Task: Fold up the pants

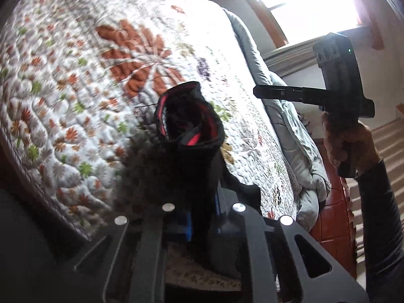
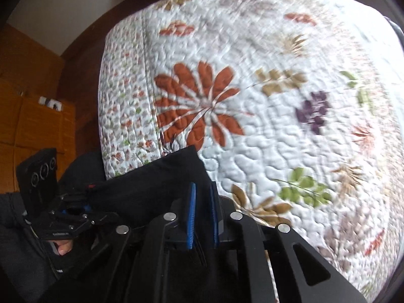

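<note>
Above the bed's near edge, both grippers' fingers are clamped on black pants, seemingly bunched in the left gripper.

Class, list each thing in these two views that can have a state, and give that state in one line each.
Pants: black, bunched, lifted off the bed, held by both tools.
Left tool: shut on the pants.
Right tool: shut on the pants.
Quilt: spread flat over the bed.
Grey blanket: crumpled along the bed's edge.
</note>
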Demonstrator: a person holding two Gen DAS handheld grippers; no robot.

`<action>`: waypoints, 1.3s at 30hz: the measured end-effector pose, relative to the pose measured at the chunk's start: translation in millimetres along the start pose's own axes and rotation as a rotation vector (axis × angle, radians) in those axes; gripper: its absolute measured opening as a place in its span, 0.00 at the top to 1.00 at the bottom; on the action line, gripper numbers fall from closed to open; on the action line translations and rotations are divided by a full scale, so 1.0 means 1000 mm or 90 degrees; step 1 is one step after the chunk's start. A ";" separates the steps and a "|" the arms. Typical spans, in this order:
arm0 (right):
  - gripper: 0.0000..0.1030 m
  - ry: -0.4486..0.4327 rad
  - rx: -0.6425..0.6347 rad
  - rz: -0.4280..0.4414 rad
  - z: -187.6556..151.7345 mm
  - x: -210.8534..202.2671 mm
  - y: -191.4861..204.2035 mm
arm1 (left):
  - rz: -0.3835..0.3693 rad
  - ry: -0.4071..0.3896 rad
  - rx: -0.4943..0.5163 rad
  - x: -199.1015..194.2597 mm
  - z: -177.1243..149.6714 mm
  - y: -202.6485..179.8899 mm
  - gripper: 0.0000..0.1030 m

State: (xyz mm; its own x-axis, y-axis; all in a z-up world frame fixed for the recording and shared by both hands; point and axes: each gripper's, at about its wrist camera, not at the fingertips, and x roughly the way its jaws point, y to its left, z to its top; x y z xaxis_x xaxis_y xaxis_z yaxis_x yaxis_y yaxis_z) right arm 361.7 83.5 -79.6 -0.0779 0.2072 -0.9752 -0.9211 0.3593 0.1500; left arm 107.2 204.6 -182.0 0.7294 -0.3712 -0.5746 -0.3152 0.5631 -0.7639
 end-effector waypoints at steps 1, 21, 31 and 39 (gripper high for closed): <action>0.91 -0.001 0.005 0.000 -0.005 -0.008 0.001 | 0.000 -0.003 0.012 0.000 -0.002 -0.007 0.90; 0.29 0.041 0.003 0.178 0.000 0.099 -0.007 | 0.027 0.014 -0.101 -0.001 -0.018 0.071 0.57; 0.59 0.089 -0.007 0.258 0.010 0.141 -0.021 | -0.021 0.009 -0.075 -0.001 -0.012 0.055 0.88; 0.67 0.040 0.059 0.291 -0.001 0.124 -0.061 | -0.027 0.027 -0.084 0.036 0.009 0.059 0.90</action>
State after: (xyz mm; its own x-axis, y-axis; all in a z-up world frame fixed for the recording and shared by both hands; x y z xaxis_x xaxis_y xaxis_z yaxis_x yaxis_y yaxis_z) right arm 408.1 86.2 -209.9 -0.4934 0.3090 -0.8131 -0.7489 0.3246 0.5778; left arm 120.6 230.9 -245.5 0.7182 -0.4248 -0.5512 -0.3638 0.4459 -0.8178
